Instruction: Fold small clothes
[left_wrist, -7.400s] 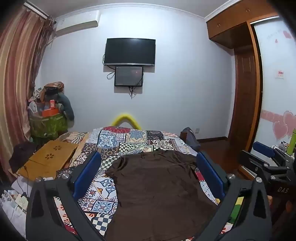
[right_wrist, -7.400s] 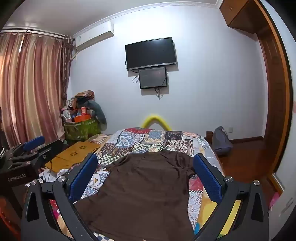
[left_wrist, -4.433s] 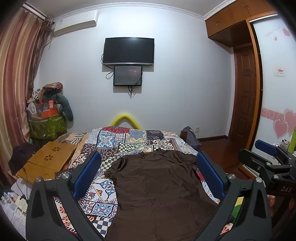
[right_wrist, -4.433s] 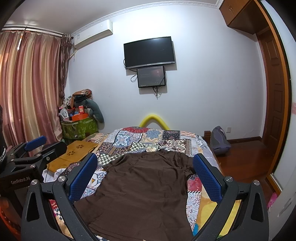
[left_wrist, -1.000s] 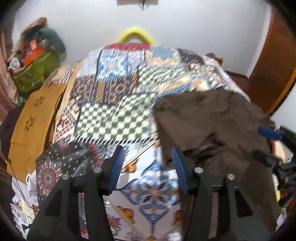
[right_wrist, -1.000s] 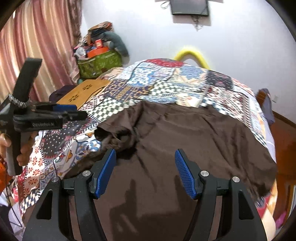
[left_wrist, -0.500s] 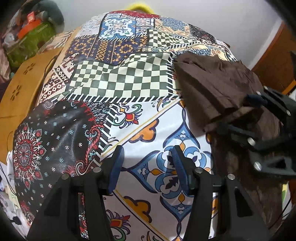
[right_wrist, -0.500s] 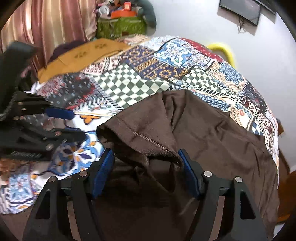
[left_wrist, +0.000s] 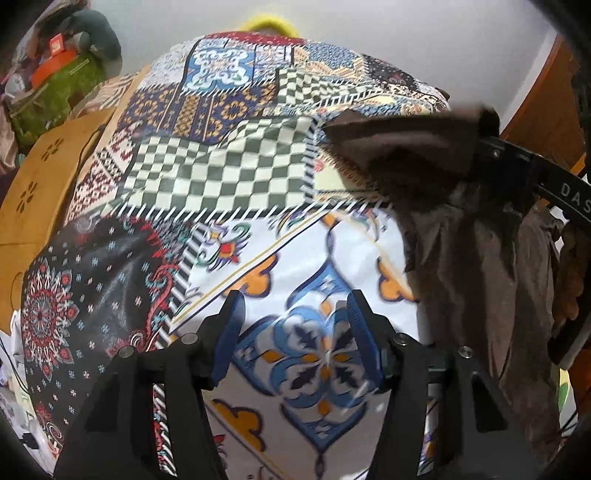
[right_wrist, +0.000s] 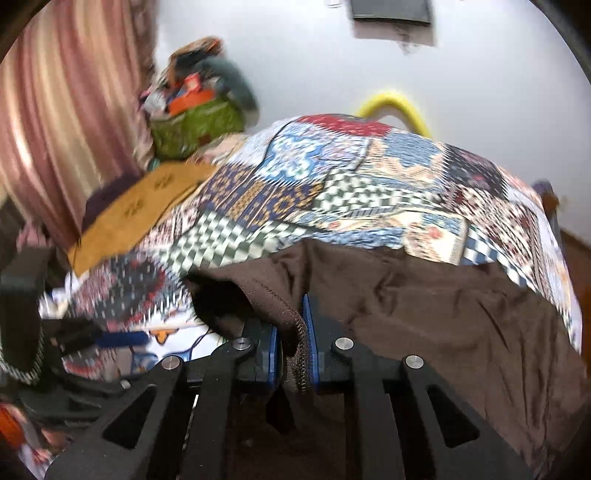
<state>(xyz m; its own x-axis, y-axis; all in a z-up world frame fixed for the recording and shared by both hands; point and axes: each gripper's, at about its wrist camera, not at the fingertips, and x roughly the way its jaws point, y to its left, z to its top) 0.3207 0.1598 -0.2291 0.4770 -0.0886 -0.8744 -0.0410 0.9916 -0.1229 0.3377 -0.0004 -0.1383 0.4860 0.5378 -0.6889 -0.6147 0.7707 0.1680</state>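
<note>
A dark brown T-shirt (right_wrist: 424, 317) lies on the patchwork bedspread (right_wrist: 332, 192). My right gripper (right_wrist: 293, 350) is shut on the hemmed edge of its left sleeve and lifts that part off the bed. In the left wrist view the raised sleeve (left_wrist: 413, 155) hangs from the right gripper's black arm (left_wrist: 532, 173) at the right. My left gripper (left_wrist: 295, 328) is open and empty, low over the blue and white bedspread pattern (left_wrist: 317, 362), left of the shirt.
A wooden lap table (left_wrist: 33, 184) lies left of the bed. A green basket of clutter (right_wrist: 195, 122) stands by the curtain (right_wrist: 55, 122). A yellow arch (right_wrist: 395, 103) shows behind the bed. A wooden door (left_wrist: 546, 118) is at the right.
My right gripper has closed on the shirt's sleeve and raised it. My left gripper has stayed open over the bedspread, left of the shirt.
</note>
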